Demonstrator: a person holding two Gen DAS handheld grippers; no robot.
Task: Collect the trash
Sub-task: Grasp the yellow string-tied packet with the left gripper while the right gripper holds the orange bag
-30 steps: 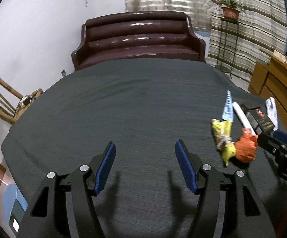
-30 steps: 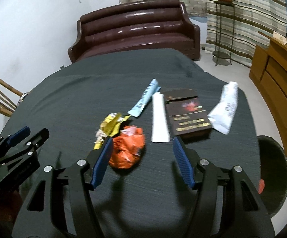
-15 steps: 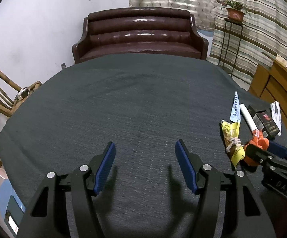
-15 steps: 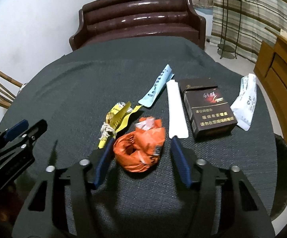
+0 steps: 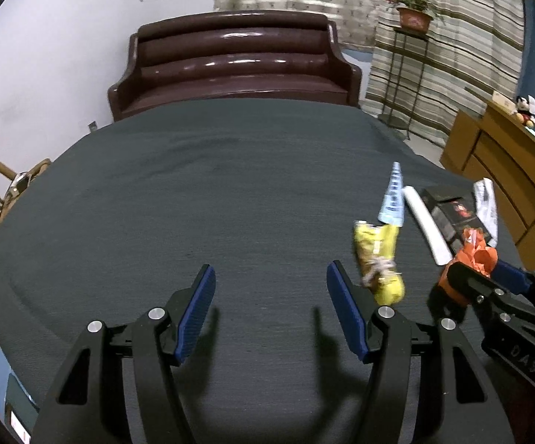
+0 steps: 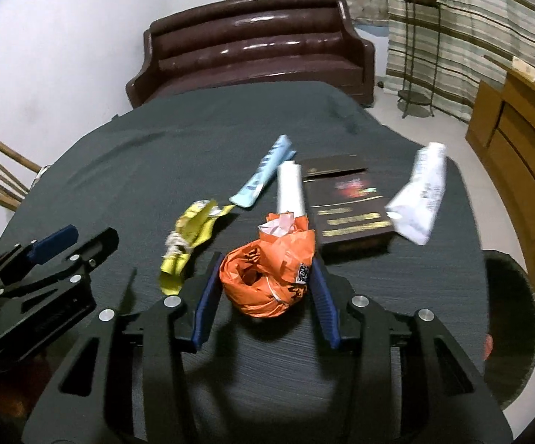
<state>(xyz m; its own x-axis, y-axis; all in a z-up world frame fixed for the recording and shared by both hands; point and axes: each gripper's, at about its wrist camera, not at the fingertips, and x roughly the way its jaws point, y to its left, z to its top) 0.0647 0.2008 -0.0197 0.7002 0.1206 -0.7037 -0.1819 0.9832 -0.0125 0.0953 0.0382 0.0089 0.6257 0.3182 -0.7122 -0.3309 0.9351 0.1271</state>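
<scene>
Left wrist view
Left claw (image 5: 271,314): jaws wide apart, nothing between them, hanging over bare dark cloth.
Counter (image 5: 193,199): round, draped in dark grey cloth.
Yellow wrapper (image 5: 376,259): flat on the cloth, just right of the left claw's right finger, not touching it.
Blue wrapper (image 5: 393,199): beyond the yellow one, narrow end pointing away.
White strip (image 5: 424,222): right of the blue wrapper, beside a dark box (image 5: 448,211).
Right claw (image 5: 478,277): entering from the right edge, orange bag (image 5: 476,251) bunched between its fingers.
Background: brown sofa (image 5: 237,63) behind the counter.

Right wrist view
Right claw (image 6: 263,288): jaws just been closing; blue pads now against both sides of the orange bag (image 6: 267,273).
Orange bag: crumpled ball, resting on the cloth near the counter's front edge.
Yellow wrapper (image 6: 186,240): left of the bag, close by.
Blue wrapper (image 6: 263,174), white strip (image 6: 291,188), dark box (image 6: 345,203): in a row beyond the bag.
White packet (image 6: 420,196): right of the box, overlapping its edge.
Left claw (image 6: 67,248): at far left, jaws apart.
Basket (image 6: 511,318): dark, woven, low at the right beyond the counter rim.
</scene>
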